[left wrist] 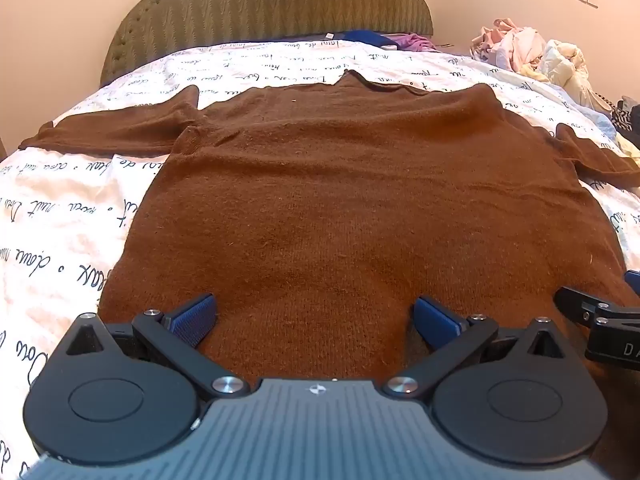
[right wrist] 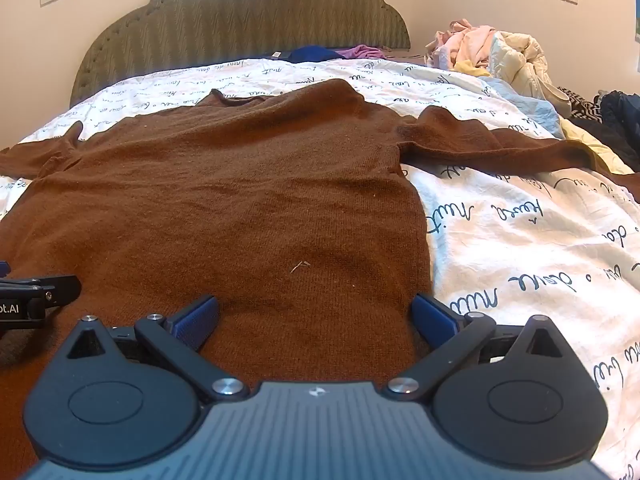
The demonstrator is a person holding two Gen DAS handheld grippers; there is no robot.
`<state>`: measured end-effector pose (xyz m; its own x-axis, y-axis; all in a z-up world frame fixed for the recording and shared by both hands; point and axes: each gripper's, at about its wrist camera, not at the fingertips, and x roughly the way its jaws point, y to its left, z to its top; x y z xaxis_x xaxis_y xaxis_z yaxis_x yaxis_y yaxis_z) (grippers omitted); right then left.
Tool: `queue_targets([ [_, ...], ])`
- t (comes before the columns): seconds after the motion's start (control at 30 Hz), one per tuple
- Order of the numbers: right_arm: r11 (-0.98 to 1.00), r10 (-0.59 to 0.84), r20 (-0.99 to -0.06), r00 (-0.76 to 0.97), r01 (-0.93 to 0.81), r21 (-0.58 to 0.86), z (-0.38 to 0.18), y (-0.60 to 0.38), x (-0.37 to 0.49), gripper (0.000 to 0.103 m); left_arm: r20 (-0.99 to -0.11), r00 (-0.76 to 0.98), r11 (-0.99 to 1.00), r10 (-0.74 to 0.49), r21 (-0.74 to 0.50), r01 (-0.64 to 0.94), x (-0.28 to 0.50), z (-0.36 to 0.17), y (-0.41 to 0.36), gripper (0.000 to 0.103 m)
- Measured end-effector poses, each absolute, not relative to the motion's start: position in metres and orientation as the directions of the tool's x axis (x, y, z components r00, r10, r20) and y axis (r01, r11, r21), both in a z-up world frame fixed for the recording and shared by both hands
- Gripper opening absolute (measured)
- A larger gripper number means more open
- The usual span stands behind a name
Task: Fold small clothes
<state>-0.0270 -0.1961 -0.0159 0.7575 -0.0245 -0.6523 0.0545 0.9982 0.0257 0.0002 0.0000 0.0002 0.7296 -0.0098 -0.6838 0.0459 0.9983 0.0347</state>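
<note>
Spread flat and face-down on the bed's quilt point(left wrist: 60, 240) lies one brown sweater point(left wrist: 340, 200), collar toward the headboard point(left wrist: 272, 4), both sleeves out sideways. Its hem sits just under the left tool point(left wrist: 314, 318) and right tool point(right wrist: 316, 318), both released wide, nothing grasped. To fold well, each should pinch a hem corner evenly, probably after tucking the two sleeves. One clothes heap point(right wrist: 496, 52) waits far right.
</note>
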Motion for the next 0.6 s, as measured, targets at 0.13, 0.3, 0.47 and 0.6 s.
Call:
queue_targets([
  [0.13,0.998,-0.022,-0.651,0.758,0.055,0.030,-0.0159,-0.1964,-0.0270,0.103,-0.684,0.729,0.998,-0.008,0.041,0.050,-0.0001,0.0004,-0.0010,0.103],
  [0.3,0.998,-0.022,-0.651,0.759,0.055,0.030,-0.0159,-0.1960,-0.0268,0.103,-0.682,0.731,0.998,-0.010,0.038,0.049,0.0018,0.0007,0.0016,0.103],
  [0.47,0.998,-0.022,-0.651,0.759,0.055,0.030,-0.0159,-0.1966,-0.0272,0.103,-0.681,0.733,0.998,-0.009,0.036,0.046,-0.0024,0.0011,0.0030,0.103],
  [0.6,0.998,-0.021,-0.651,0.759,0.054,0.031,-0.0158,-0.1968,-0.0275,0.103,-0.680,0.734,0.998,-0.008,0.037,0.045,-0.0022,0.0006,0.0017,0.103],
])
